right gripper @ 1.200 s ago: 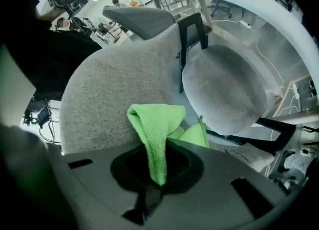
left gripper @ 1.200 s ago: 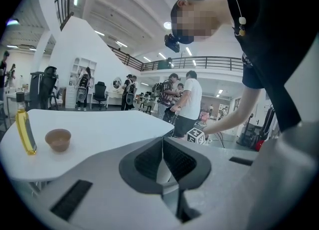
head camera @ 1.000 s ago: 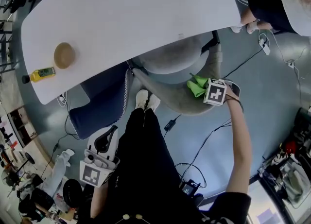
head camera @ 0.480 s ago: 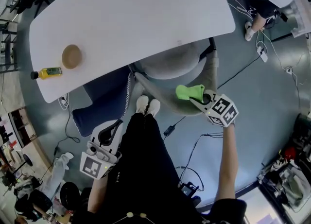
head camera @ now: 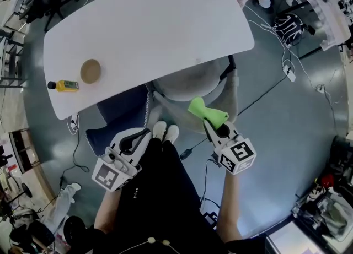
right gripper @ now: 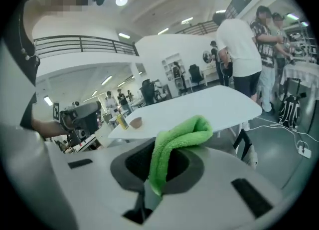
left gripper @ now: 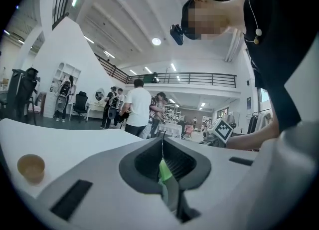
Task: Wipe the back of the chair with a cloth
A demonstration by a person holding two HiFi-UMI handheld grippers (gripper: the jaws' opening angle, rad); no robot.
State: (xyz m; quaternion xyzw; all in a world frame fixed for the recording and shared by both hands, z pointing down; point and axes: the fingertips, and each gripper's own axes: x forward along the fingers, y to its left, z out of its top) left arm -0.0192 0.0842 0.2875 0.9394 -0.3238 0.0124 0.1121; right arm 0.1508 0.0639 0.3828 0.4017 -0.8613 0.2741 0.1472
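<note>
The grey chair [head camera: 190, 82] is tucked under the white table [head camera: 149, 27], with its curved back rim [head camera: 176, 111] facing me. A bright green cloth [head camera: 207, 111] hangs over that rim. My right gripper [head camera: 213, 126] is shut on the cloth. In the right gripper view the cloth [right gripper: 174, 144] bulges up out of the right gripper [right gripper: 149, 189]. Whether the cloth presses on the chair cannot be told. My left gripper [head camera: 142, 135] hovers near my knee, left of the chair. In its own view the left gripper [left gripper: 162, 144] has its jaws together and holds nothing.
A brown cup [head camera: 90, 71] and a yellow bottle [head camera: 66, 86] stand on the table's left end. A dark blue chair [head camera: 121, 112] sits left of the grey one. My white shoes [head camera: 165, 131] are by the chair back. Cables [head camera: 265, 87] run over the floor. People stand beyond the table.
My right gripper has carried the cloth leftward along the chair back and turned its cube toward me. My left gripper has risen from beside my leg toward the chair.
</note>
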